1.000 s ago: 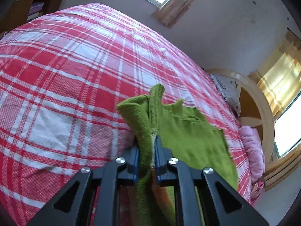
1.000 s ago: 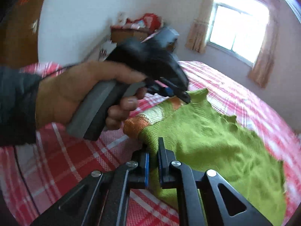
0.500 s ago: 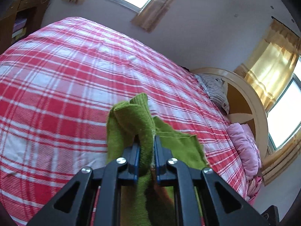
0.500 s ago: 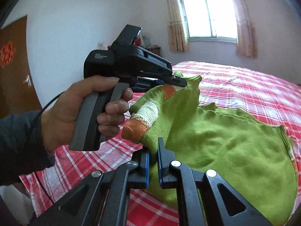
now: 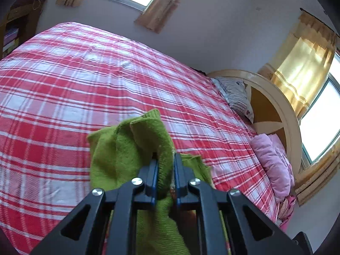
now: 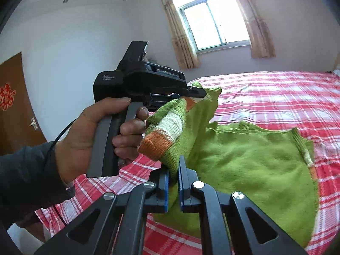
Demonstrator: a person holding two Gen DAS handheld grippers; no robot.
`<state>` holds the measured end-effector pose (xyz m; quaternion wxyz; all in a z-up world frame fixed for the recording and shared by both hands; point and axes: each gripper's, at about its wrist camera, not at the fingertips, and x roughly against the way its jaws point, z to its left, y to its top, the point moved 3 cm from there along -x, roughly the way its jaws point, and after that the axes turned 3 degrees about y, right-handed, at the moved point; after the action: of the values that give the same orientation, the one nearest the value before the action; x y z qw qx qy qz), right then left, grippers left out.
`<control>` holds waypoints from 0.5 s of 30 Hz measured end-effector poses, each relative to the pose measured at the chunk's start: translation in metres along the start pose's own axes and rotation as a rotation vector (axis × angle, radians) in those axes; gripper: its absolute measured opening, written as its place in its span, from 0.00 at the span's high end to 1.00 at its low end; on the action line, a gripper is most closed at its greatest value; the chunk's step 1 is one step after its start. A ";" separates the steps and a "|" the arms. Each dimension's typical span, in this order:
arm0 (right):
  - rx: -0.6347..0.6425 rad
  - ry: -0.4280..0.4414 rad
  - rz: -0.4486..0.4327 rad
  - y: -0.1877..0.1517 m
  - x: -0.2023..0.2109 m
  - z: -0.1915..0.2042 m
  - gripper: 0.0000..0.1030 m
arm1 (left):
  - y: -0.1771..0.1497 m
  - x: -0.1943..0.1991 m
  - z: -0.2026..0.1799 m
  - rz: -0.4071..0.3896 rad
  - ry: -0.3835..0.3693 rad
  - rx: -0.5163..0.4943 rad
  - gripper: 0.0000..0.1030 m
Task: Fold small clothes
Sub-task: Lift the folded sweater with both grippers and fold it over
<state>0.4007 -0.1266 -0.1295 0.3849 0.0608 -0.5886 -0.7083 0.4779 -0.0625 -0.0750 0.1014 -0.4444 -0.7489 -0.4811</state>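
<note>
A small green knit sweater (image 6: 244, 159) with orange and white cuff stripes lies partly on the red plaid bed (image 6: 276, 97). My right gripper (image 6: 173, 170) is shut on its near edge by the striped cuff. My left gripper (image 5: 165, 165) is shut on a bunched green fold (image 5: 131, 146) and holds it lifted above the bed. In the right wrist view the left gripper (image 6: 195, 92) is to the left, held in a hand, with the fabric raised between the two grippers.
The bed's plaid cover (image 5: 85, 80) stretches wide beyond the sweater. A curved headboard (image 5: 276, 106), a grey pillow (image 5: 238, 97) and a pink pillow (image 5: 274, 163) are at the right. A brown door (image 6: 12, 106) stands at the left.
Both grippers have lifted the sweater's near edge higher off the bed. The left gripper has risen, and the fabric hangs between the two.
</note>
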 end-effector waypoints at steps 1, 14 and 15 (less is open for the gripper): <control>-0.016 -0.001 -0.004 0.000 0.004 -0.007 0.94 | -0.001 -0.003 -0.004 0.004 -0.002 -0.005 0.88; -0.135 -0.023 -0.034 -0.013 0.049 -0.059 0.94 | -0.012 -0.052 -0.067 0.082 -0.038 -0.092 0.88; -0.139 -0.026 -0.034 -0.014 0.052 -0.062 0.94 | -0.014 -0.056 -0.071 0.088 -0.038 -0.099 0.89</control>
<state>0.3916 -0.2070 -0.1411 0.3684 0.0348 -0.5416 -0.7548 0.4806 -0.1545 -0.0795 0.0860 -0.4906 -0.7055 -0.5041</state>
